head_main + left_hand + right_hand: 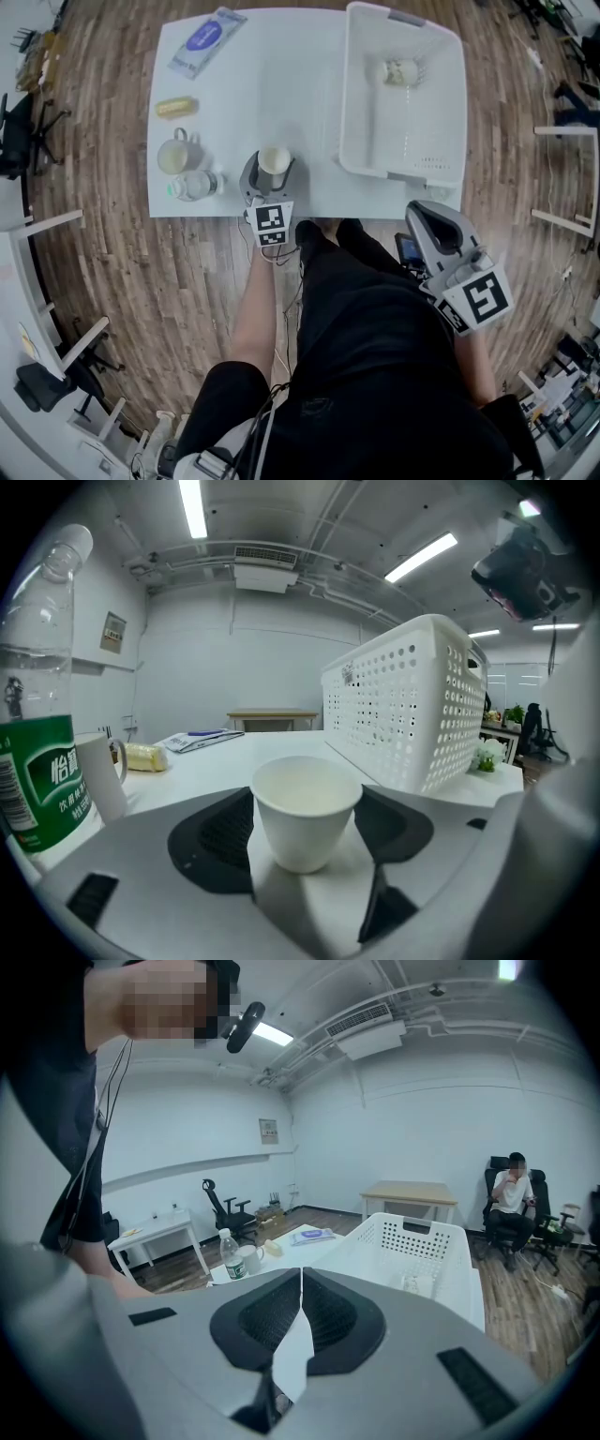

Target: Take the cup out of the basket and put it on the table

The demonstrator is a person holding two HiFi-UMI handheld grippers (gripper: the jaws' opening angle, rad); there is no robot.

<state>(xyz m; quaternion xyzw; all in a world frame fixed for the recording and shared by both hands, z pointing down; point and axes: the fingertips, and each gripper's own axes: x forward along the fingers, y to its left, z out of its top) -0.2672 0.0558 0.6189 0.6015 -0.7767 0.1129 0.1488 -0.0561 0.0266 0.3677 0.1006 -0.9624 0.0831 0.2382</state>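
Since the cup (274,161) stands upright on the table (281,84) and not in the basket (361,94), I think the big part of the job is done. The cup is near the front edge of the table, off to the left of the basket and well apart from it. A water bottle (195,185) and a mug (176,155) are just beside it on its other side. The left gripper (306,846) has its two jaws wide apart, one on each side of the cup, and they do not seem to squeeze it, so the cup looks like it is standing on its own. What is left, I guess, is only to pull that gripper back without bumping the cup over. The right gripper (300,1307) has its jaws pressed together with nothing in them, and it is held back by the person's body, away from the table. The cup is a plain white paper cup with no handle, wider at the top than at the bottom. It looks empty inside, and its round rim is not bent or squashed (a light cup like this could tip easily). The basket is almost bare now, with just one small pale thing (401,72) lying near its far end.
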